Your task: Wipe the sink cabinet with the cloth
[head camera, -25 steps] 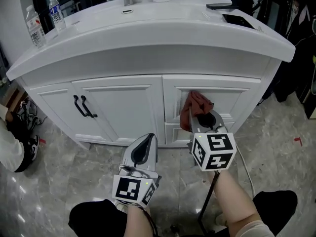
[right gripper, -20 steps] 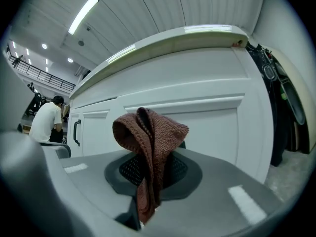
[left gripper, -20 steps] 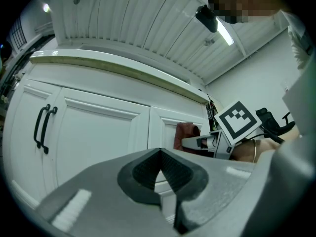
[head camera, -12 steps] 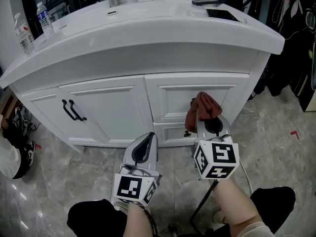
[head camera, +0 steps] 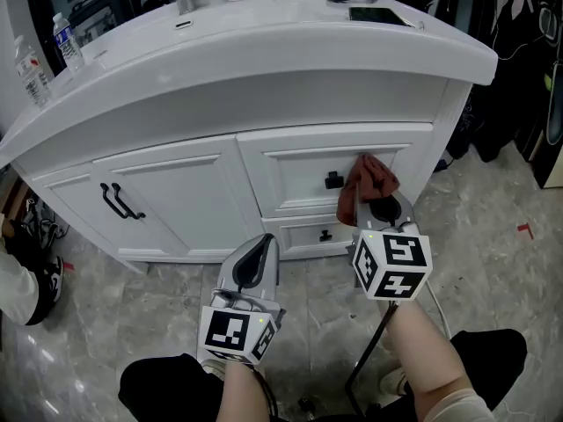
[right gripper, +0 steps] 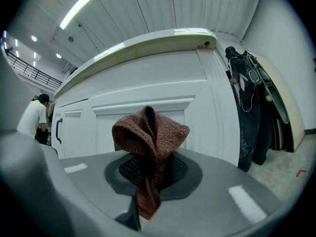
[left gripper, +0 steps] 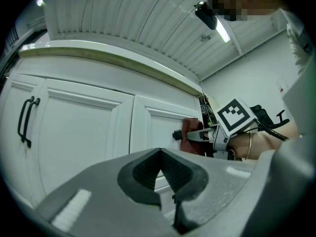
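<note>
Knitted rust-brown cloth (head camera: 367, 183), bunched into a folded lump, is pinched between the right gripper (head camera: 374, 207) jaws. It sits against the white sink cabinet (head camera: 189, 196), at the panelled upper drawer, just right of the black knob (head camera: 333, 180). The left gripper (head camera: 264, 241), jaws together on nothing, hangs lower, apart from the smooth doors.

left hand-held gripper (head camera: 260, 243) closed; right hand-held gripper (head camera: 376, 205) clamped.
</note>
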A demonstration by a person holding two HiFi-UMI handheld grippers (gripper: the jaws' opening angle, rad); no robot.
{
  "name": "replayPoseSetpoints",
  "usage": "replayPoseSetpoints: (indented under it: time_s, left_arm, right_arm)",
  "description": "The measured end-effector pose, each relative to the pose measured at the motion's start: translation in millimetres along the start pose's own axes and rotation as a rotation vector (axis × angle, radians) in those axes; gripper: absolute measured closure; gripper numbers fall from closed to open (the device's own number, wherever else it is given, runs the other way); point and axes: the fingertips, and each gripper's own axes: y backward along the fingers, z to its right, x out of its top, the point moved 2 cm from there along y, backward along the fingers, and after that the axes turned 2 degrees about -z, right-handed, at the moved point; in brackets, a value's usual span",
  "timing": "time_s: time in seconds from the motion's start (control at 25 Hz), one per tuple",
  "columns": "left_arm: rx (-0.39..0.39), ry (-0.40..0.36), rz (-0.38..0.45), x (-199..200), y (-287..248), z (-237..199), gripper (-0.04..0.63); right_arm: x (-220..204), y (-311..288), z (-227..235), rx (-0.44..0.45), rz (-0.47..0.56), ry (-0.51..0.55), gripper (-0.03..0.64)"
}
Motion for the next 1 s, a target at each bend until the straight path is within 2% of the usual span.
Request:
replayPoseSetpoints:
  time_s: [0.12, 0.32, 0.52, 0.68, 0.8, 1.0]
  left_arm:
    - [-0.001, -0.015, -0.006, -4.8, -2.7, 1.5, 0.595]
    - [-0.027, -0.021, -0.020, -12.3, -11.5, 12.9, 0.595]
    - [-0.039, -0.097, -0.041, -16.6, -17.9, 24.8, 0.595]
    - [-0.030, -0.061, -0.033, -10.4, -14.0, 17.2, 0.595]
    - [-0.009, -0.048, -0.026, -13.8, -8.9, 7.4, 0.595]
    - [0.026, -0.045, -0.037, -19.4, 7.7, -12.3, 0.595]
  right_arm:
    - [-4.5, 4.2, 17.7, -0.013, -0.010, -0.040, 0.538]
    - [-4.0, 14.6, 46.7, -0.055, -0.015, -0.030, 0.537]
    - [4.0, 30.7, 78.0, -0.135, 0.015, -0.138, 0.538]
    - [0.4, 34.4, 74.7, -0.157, 0.015, -0.117, 0.538]
    - [-18.4, 32.1, 47.8, -0.109, -0.011, -0.111, 0.539]
    - [-57.4, 13.8, -36.8, 0.071, -0.084, -0.089, 0.538]
